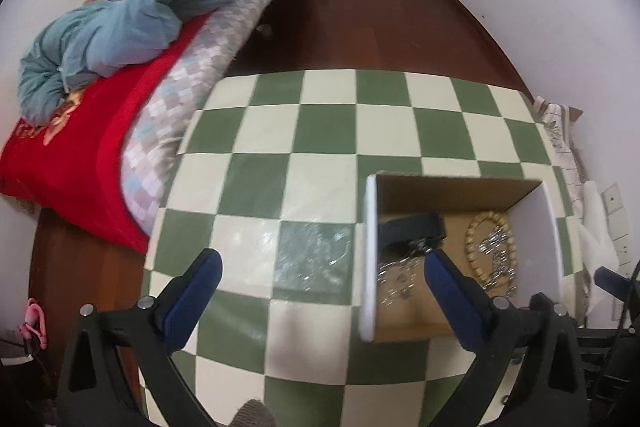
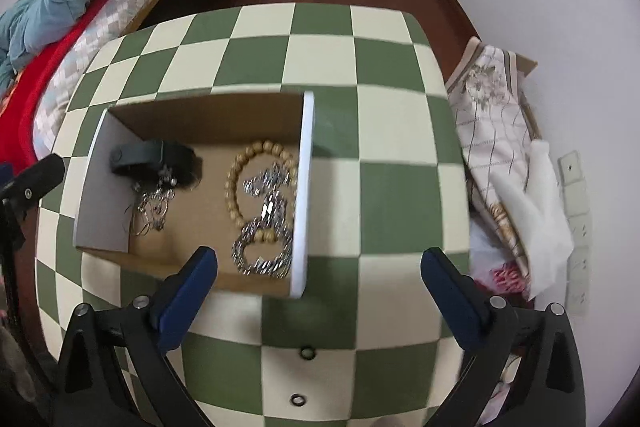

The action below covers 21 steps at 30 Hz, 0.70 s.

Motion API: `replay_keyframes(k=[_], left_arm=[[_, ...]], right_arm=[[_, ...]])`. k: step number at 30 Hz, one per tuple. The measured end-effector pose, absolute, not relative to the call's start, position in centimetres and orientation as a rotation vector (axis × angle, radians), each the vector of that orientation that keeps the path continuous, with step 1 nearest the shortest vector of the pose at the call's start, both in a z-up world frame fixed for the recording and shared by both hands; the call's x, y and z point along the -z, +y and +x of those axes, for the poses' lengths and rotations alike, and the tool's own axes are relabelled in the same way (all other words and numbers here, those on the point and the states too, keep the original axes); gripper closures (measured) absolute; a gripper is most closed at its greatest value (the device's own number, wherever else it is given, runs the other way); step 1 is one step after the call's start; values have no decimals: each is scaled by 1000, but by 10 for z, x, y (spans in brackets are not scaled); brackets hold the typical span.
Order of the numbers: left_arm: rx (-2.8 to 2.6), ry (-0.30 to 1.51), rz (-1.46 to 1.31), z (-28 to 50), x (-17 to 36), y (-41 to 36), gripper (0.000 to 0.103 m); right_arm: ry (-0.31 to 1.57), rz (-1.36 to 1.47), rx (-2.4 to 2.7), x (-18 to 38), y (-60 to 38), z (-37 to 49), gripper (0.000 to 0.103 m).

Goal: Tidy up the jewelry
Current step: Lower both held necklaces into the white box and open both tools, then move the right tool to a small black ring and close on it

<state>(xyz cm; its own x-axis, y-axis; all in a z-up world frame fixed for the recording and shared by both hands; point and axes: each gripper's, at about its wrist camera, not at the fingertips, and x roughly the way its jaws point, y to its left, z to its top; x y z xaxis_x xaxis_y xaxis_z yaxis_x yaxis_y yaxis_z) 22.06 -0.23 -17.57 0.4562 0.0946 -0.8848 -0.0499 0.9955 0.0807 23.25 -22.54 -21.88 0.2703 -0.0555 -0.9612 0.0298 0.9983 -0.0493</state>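
An open cardboard box (image 2: 208, 115) with white side walls sits on the green-and-cream checkered table (image 2: 360, 47). Inside lie a black band (image 2: 160, 155), silver earrings (image 2: 154, 205), a wooden bead bracelet (image 2: 256, 155) and a sparkly silver chain (image 2: 264, 227). Two small dark rings (image 2: 306, 352) (image 2: 297, 399) lie on the table in front of the box. My right gripper (image 2: 316, 267) is open and empty above the box's near right corner. My left gripper (image 1: 322, 271) is open and empty, straddling the box's left wall (image 1: 370, 259); the band (image 1: 412, 227) and bracelet (image 1: 490, 251) show there too.
A bed with a red blanket (image 1: 80, 147) and a blue duvet (image 1: 132, 27) stands left of the table. Folded cloth (image 2: 496, 131) lies off the table's right edge by the wall. A dark wooden floor (image 1: 380, 27) lies beyond, with a door behind it.
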Motion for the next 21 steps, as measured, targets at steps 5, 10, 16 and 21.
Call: replay_keyframes(k=[5,10,16,21], left_arm=[[-118,1050,52,198,176,4,0],[-130,1014,73,178,167,4,0],[-125,956,77,152,146,5,0],[-131,914,73,126,127,7,0]], right_arm=[[1230,9,84,218,-221,209,0],[1171,39,99,202,-217,190,0],[1083,26,118,174,-212,165,0],[1002,12,123,144,-205,142,0]])
